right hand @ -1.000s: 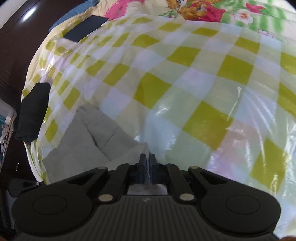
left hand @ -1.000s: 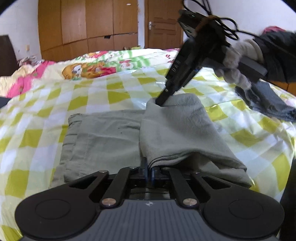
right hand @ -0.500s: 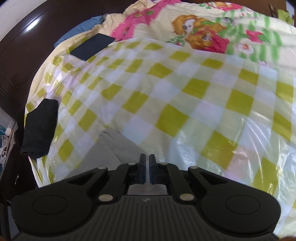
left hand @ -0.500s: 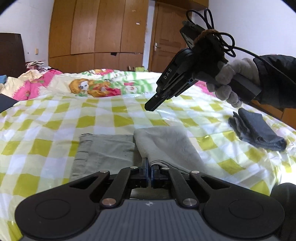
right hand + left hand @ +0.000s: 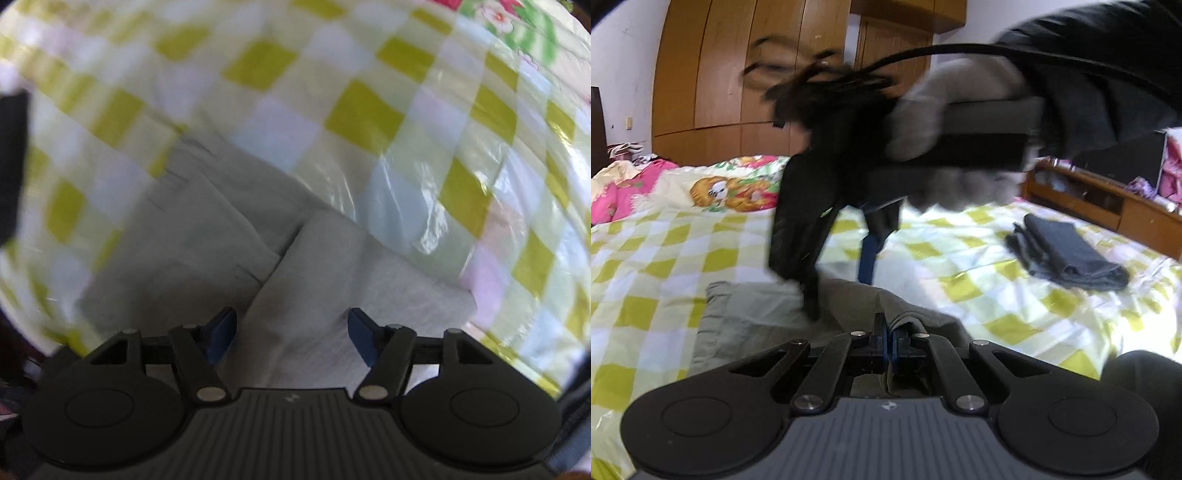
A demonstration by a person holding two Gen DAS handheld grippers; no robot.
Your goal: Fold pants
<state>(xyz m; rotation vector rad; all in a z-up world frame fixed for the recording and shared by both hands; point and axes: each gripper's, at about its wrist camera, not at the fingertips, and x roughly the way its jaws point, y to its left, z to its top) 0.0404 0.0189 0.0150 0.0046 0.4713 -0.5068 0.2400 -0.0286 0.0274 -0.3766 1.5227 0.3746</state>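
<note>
On the bed (image 5: 960,295) the grey-green pants (image 5: 757,325) lie part-folded. The left tool (image 5: 888,339) is clamped on their near fold; the right tool (image 5: 291,328) hangs above, jaws just sprung apart, nothing between — more folding left, I reckon.

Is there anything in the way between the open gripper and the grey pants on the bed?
Nothing visible. The right gripper points down with its jaws open, just opened, right over the grey pants, with only air between. The left gripper is shut on the pants' near fold. The dark folded clothes lie off to the side.
</note>
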